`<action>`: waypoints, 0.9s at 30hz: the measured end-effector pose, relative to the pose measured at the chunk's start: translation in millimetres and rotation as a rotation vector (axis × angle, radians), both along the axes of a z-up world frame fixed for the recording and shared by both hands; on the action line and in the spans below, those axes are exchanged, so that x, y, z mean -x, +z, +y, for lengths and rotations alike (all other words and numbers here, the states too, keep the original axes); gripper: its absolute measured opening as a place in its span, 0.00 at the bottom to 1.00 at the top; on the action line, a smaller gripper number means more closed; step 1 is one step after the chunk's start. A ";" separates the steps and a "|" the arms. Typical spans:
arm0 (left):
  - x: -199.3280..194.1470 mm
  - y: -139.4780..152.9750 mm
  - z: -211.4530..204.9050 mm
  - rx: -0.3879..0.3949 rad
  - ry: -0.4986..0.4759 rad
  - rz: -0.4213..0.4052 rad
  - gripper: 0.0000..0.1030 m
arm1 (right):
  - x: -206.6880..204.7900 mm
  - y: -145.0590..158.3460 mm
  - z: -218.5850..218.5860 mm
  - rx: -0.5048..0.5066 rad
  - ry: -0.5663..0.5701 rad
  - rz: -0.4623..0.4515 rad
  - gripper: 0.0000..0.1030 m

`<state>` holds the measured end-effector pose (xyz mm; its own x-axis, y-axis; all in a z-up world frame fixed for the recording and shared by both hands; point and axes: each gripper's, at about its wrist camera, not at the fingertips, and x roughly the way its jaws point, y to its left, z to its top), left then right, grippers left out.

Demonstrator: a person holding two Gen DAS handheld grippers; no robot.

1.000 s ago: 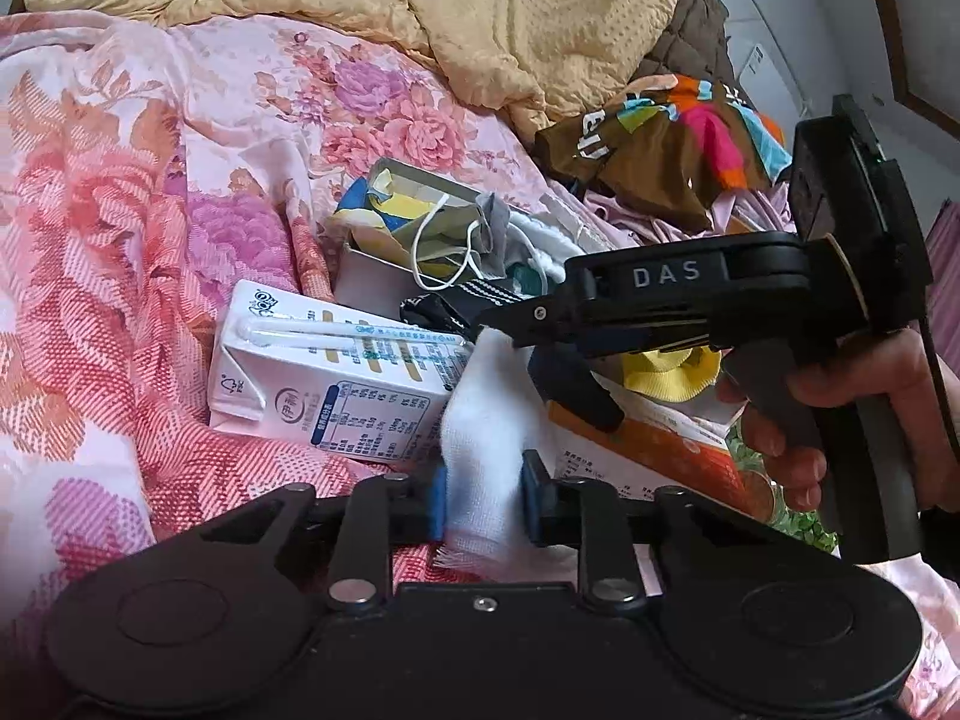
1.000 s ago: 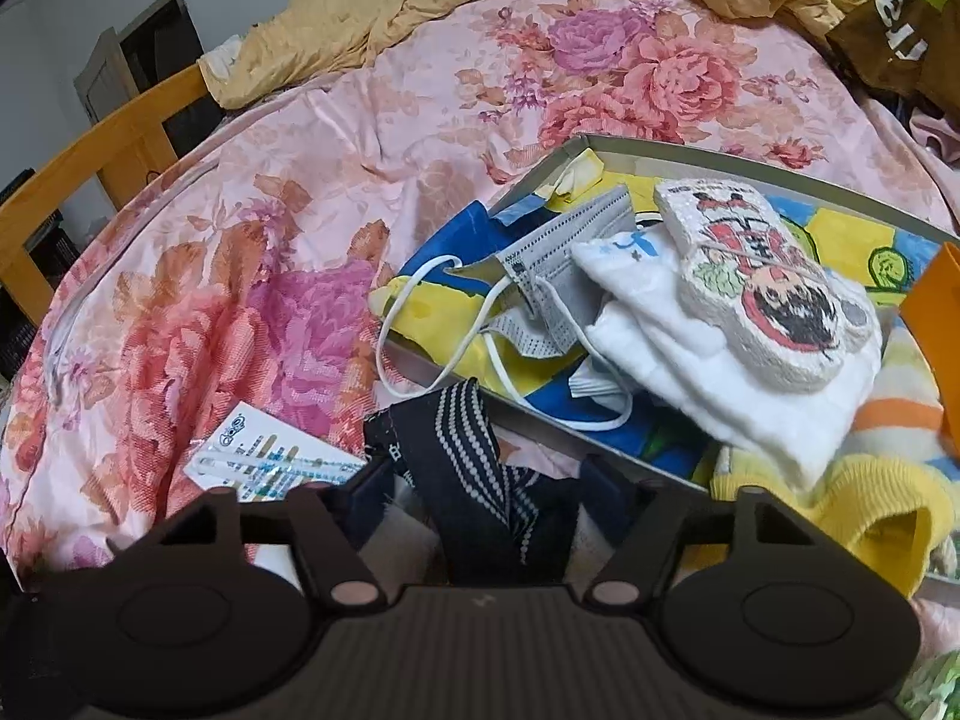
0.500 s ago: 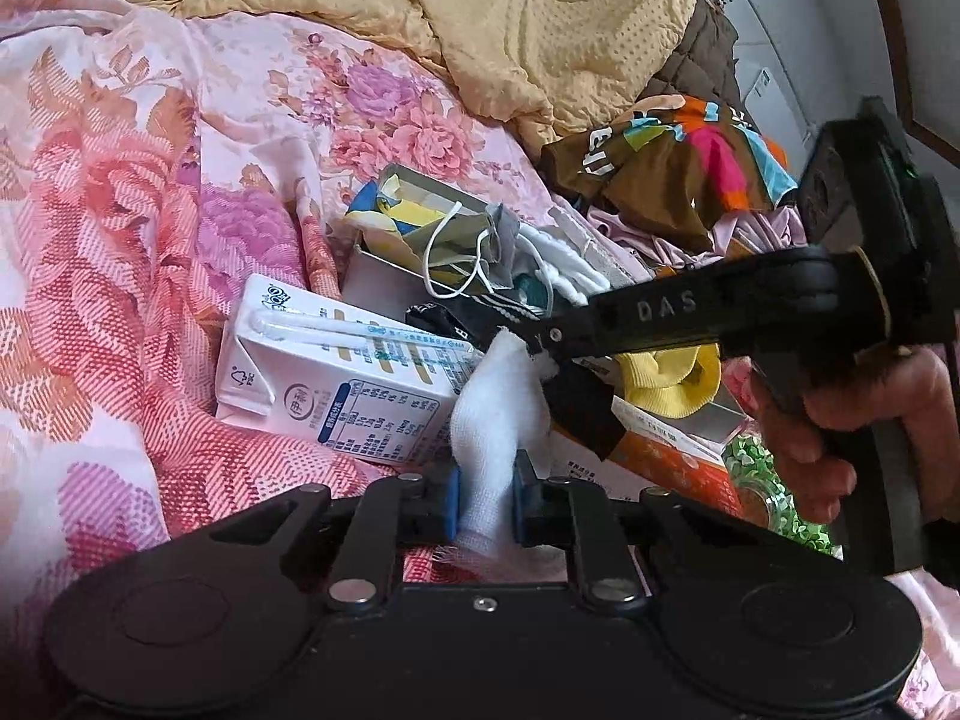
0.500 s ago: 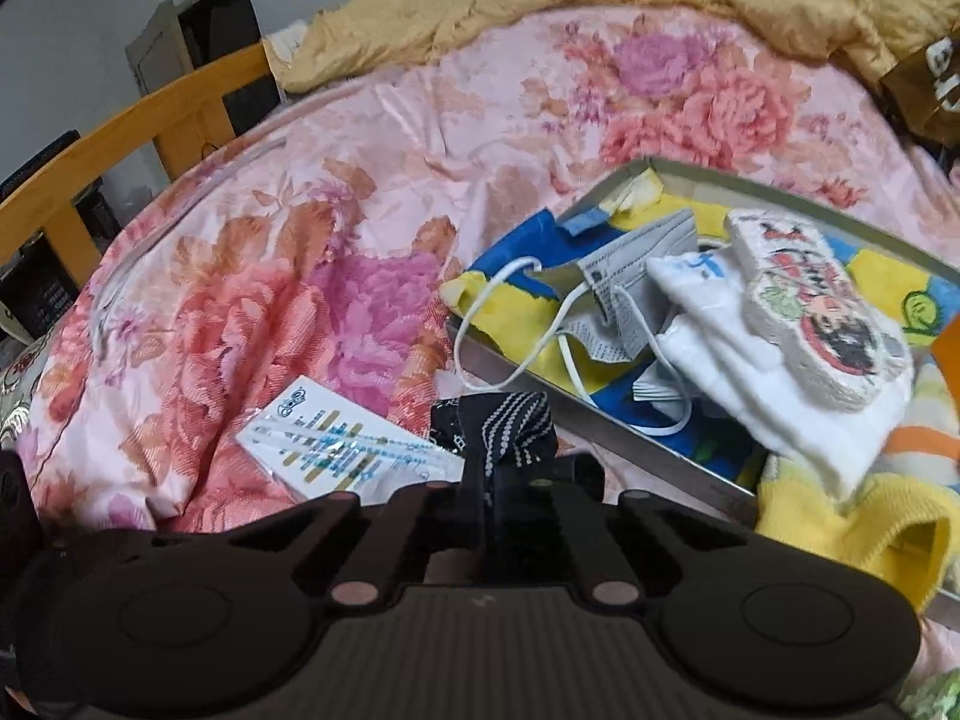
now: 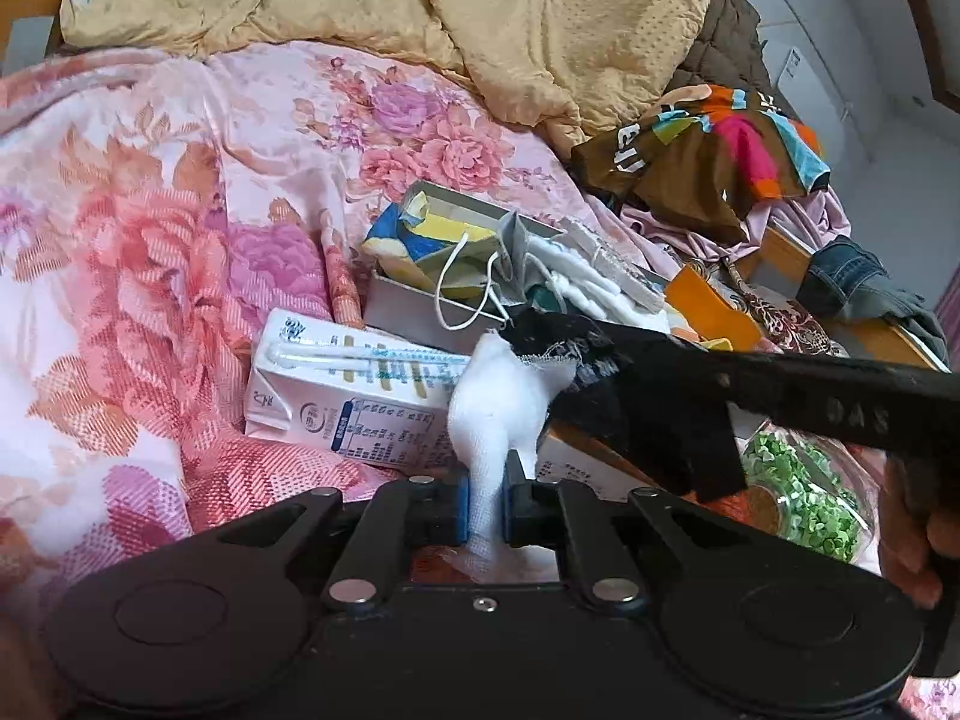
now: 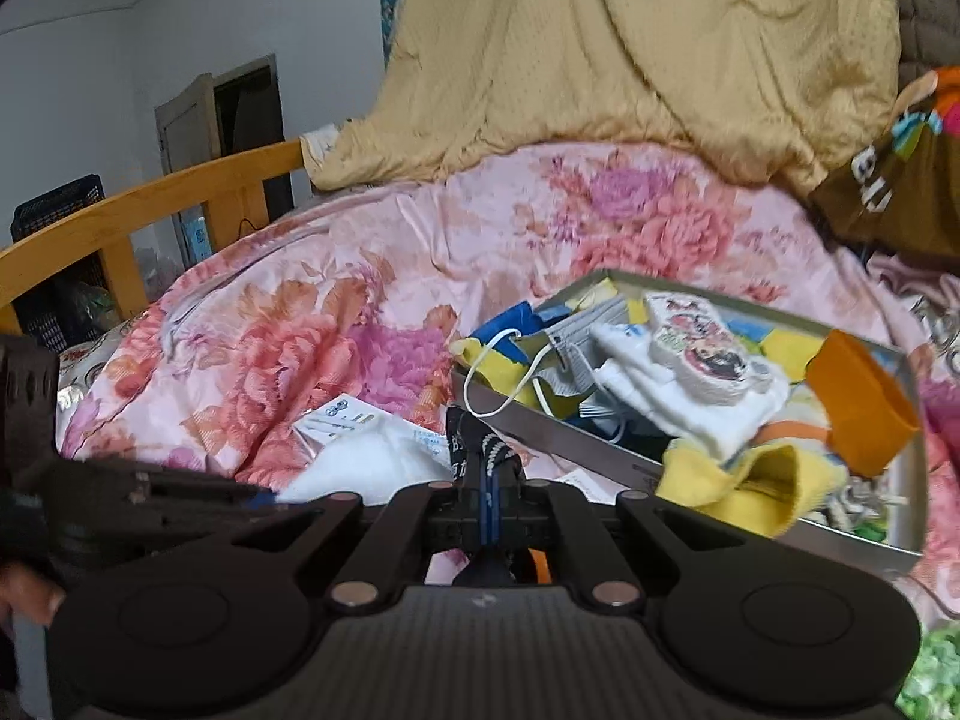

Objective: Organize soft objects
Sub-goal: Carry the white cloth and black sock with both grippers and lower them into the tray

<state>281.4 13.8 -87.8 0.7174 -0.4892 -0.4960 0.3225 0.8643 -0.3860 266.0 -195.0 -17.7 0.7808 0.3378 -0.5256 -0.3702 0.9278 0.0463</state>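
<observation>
Between our left gripper's (image 5: 485,501) fingers sits a white gauze cloth (image 5: 501,405), pinched tight; the jaws have just been closing on it, and it bunches up above the pads. Touching its right edge is a black patterned sock (image 6: 480,450), clamped in our right gripper (image 6: 487,516), jaws fully shut on it. Both soft items hang just above the floral bedsheet (image 5: 180,228), in front of a milk carton (image 5: 336,390). Beyond them lies a shallow grey box (image 6: 600,456) already holding a face mask (image 6: 576,336), white folded cloth (image 6: 690,402), a cartoon sponge pad (image 6: 696,354), yellow sock (image 6: 750,480) and an orange piece (image 6: 858,408). We judge the step as pick-up done, carry pending. Next move likely calls for lifting both clear of the carton, swinging over the box rim and releasing inside, keeping the two cloths from snagging each other.
</observation>
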 end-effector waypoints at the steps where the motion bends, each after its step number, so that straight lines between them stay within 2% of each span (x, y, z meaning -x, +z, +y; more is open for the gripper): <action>1: 2.3 2.8 -0.6 -0.007 0.002 -0.003 0.10 | 3.6 -0.4 -0.8 0.000 -0.001 -0.009 0.01; 6: 5.2 20.7 -3.1 -0.013 0.024 0.018 0.10 | 15.6 0.1 -6.2 0.012 -0.007 -0.060 0.01; 11: -3.4 42.3 -10.0 -0.038 0.054 0.001 0.10 | 15.3 12.0 -15.3 0.006 -0.008 -0.133 0.01; 20: -53.7 74.2 -43.0 -0.047 0.065 -0.052 0.10 | -24.2 37.8 -53.1 -0.135 -0.063 -0.250 0.01; 23: -76.3 84.4 -60.8 -0.051 0.057 -0.085 0.10 | -38.6 41.7 -76.5 -0.199 -0.112 -0.300 0.01; 27: -107.4 93.2 -90.9 -0.059 0.034 -0.120 0.10 | -58.1 37.5 -110.8 -0.249 -0.196 -0.319 0.01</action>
<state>388.7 -77.0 5.5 0.7891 -0.4360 -0.4328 0.3335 0.8957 -0.2942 324.0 -305.8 19.8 0.9525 0.2532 -0.1694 -0.2208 0.9569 0.1888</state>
